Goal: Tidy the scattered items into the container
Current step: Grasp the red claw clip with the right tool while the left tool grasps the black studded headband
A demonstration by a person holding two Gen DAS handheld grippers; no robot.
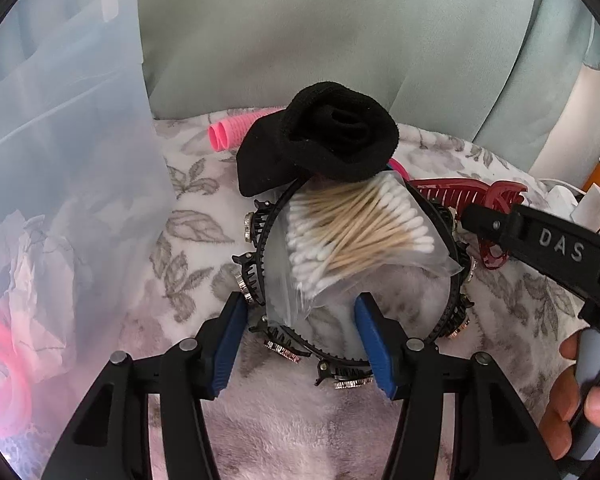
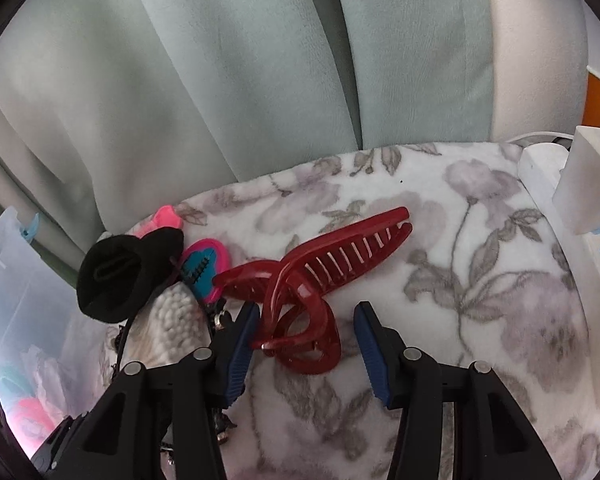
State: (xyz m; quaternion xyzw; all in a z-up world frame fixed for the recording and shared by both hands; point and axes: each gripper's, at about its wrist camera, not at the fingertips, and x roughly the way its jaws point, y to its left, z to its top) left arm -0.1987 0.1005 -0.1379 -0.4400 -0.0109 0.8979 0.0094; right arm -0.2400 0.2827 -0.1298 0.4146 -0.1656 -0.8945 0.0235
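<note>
- A translucent container (image 1: 60, 152) is being kept at the blanket's (image 2: 460, 280) left edge.
- The red claw clip (image 2: 320, 272) is being straddled by the spread right gripper (image 2: 306, 354), apparently untouched.
- The swab bag (image 1: 352, 240), lying mid-blanket, is being framed by the spread left gripper (image 1: 300, 344).

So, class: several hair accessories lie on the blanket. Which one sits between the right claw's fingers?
The dark red claw clip: its looped handles lie between the open right claw. The black beaded headband and pink roller lie further left.
</note>
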